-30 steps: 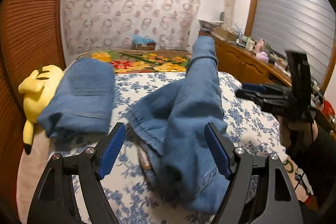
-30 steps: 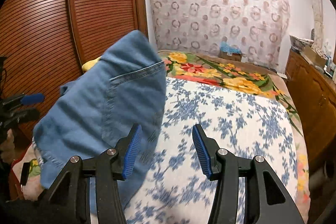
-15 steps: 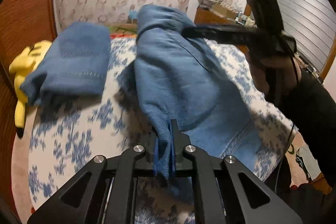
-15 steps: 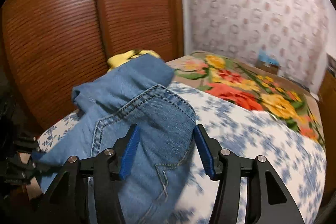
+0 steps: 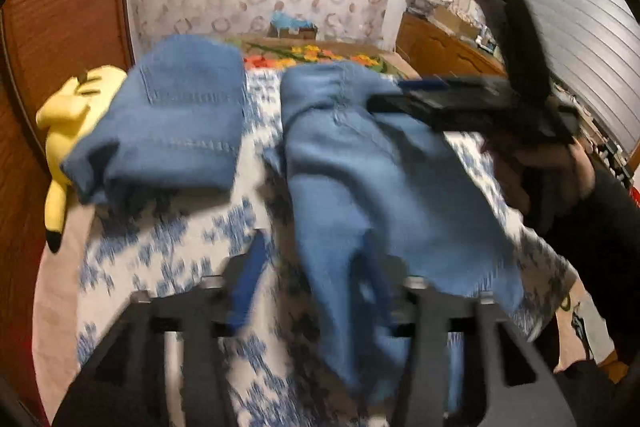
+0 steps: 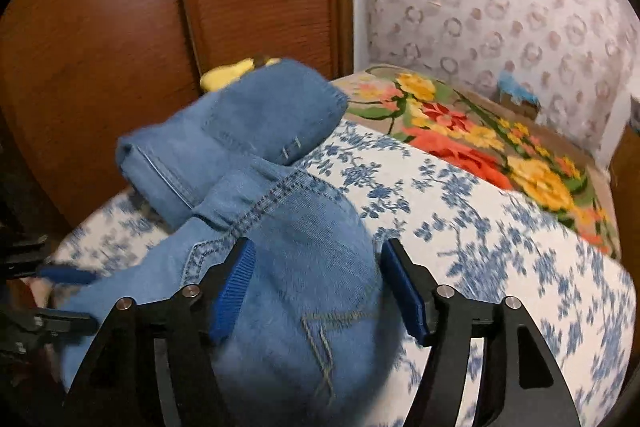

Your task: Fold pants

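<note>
Blue denim pants (image 5: 372, 187) lie bunched on the flower-print bed sheet (image 5: 168, 251); they also show in the right wrist view (image 6: 304, 267). A second folded blue denim piece (image 5: 176, 123) lies at the far left, and it also shows in the right wrist view (image 6: 248, 131). My left gripper (image 5: 308, 283) is open, its blurred fingers on either side of the pants' near end. My right gripper (image 6: 316, 283) is open, its jaws astride the denim; it also shows in the left wrist view (image 5: 416, 95), over the pants' far end.
A yellow plush toy (image 5: 68, 131) lies at the bed's left edge by the wooden wardrobe (image 6: 120, 27). A floral blanket (image 6: 480, 143) covers the far end. A wooden dresser (image 5: 440, 47) stands on the right.
My left gripper was shut on the pants half a second ago and has opened. My right gripper has moved down over the denim, still open.
</note>
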A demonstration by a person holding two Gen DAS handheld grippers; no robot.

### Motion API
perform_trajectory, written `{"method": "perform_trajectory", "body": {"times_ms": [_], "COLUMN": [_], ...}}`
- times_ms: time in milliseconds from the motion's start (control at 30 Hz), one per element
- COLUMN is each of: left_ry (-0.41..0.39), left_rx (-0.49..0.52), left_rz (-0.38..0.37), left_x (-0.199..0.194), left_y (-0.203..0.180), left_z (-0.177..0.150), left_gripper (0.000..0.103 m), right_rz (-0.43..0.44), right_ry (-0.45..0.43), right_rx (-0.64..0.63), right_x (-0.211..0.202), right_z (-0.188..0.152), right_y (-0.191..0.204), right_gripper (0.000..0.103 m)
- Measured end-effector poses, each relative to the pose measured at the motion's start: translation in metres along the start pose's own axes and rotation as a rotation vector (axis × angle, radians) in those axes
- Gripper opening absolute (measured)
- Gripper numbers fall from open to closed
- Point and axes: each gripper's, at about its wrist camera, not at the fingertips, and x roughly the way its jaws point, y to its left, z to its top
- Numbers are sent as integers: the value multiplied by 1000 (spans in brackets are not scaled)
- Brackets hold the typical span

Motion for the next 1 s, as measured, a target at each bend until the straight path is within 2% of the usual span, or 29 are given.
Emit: {"method": "perform_trajectory", "body": {"times_ms": [67,267,433,533,733,800,900,967,1000], "left_ry": [-8,11,41,57,80,87,97,107,107], "left_rx": [-3,13,24,19,-16,-25,-34,-40,-44], "left_rz": [4,6,1,2,6,6,5,-2,-11], "left_x": [4,31,45,51,59,62,67,70,71], "left_y": [4,9,7,10,22,25,29,30,30], "left_z": [10,35,41,41,38,36,33,30,28], "left_gripper": [68,68,68,68,68,68,68,68,68], "right_rz": [-4,30,105,162,213,240,263,269,278], "right_ry": [-1,70,115,142,155,152,154,153,147], "right_rx": [28,122,184,192,190,198,188,184,178], "right_x": [-11,-14,7,26,59,64,65,65,62], "right_z": [-7,-29,-31,-33,-36,-37,-35,-33,-30], "right_y": [-7,-26,-30,-28,-28,-30,-29,-31,-31], "right_gripper": [77,79,85,86,86,82,67,51,47]}}
